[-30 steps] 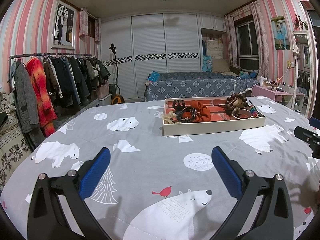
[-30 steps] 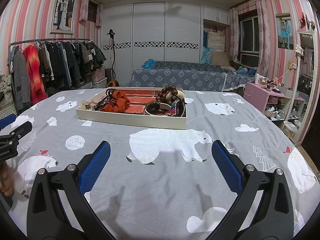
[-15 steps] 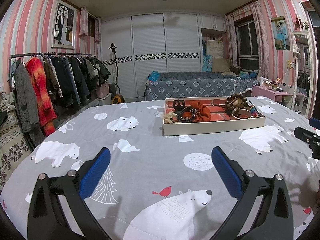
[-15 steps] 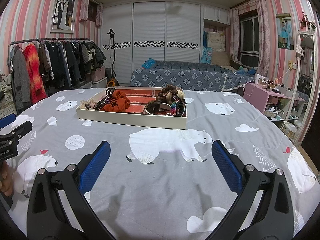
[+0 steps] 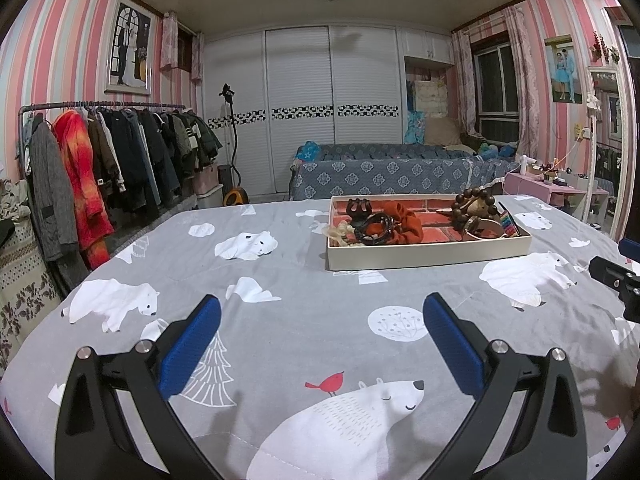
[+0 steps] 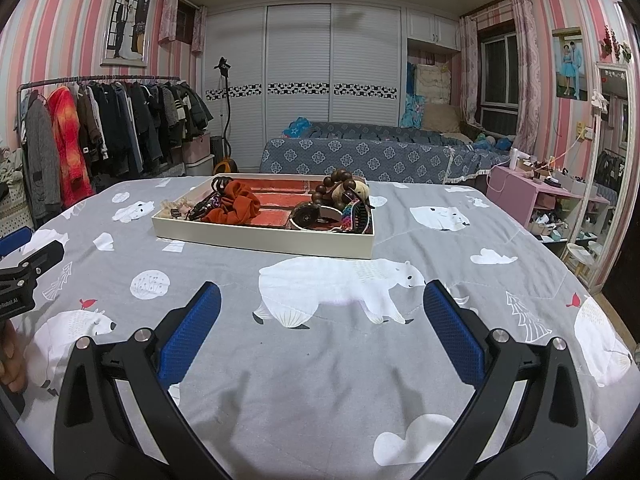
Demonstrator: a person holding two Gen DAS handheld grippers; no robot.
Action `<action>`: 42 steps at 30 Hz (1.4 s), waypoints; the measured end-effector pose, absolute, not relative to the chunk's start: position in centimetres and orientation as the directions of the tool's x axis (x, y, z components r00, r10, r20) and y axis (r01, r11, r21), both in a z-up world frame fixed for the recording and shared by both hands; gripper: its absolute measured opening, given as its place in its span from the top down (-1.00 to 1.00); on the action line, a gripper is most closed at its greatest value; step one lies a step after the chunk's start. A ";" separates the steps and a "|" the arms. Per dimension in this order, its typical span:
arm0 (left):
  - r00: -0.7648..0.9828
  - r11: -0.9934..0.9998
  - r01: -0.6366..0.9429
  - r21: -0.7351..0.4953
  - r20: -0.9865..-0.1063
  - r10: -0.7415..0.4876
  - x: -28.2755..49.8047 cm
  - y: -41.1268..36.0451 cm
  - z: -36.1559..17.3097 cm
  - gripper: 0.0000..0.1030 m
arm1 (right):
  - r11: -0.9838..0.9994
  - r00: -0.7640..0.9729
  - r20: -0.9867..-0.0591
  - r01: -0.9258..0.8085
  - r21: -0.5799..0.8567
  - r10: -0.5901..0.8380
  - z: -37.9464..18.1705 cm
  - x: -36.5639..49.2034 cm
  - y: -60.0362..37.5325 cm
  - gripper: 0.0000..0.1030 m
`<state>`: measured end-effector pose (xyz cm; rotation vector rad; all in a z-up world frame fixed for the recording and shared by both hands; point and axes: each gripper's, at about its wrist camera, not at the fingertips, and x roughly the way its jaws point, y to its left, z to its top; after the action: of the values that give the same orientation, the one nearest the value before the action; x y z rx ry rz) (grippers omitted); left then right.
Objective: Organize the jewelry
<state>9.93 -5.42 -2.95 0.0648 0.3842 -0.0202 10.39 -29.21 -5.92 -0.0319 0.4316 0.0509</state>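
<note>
No change over last second: left gripper (image 5: 320, 336) and right gripper (image 6: 320, 320) jaws apart, empty; jewelry inside tray (image 6: 260, 242).

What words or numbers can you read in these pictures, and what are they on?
"nRobot.AI", cut off at the picture's edge: on the left gripper's black body, seen from the right wrist camera.
Small dark tag on the pale hair tie in the tray: too small to read.
Nothing else readable.
</note>
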 end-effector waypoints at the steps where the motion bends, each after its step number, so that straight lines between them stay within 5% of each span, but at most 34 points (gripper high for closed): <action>1: 0.927 0.998 0.031 0.058 -0.376 -0.007 9.9 -5.4 -3.0 -0.92 | 0.998 0.907 -0.419 -0.056 -0.020 0.042 -5.9 10.4 -29.2 -0.91; 42: 0.926 0.998 0.030 0.048 -0.378 -0.010 10.0 -5.3 -3.0 -0.92 | 0.998 0.906 -0.420 -0.056 -0.020 0.042 -5.9 10.4 -29.3 -0.91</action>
<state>9.96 -5.29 -3.03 0.0536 0.3871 -0.0206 10.38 -29.26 -5.89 -0.0321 0.4330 0.0504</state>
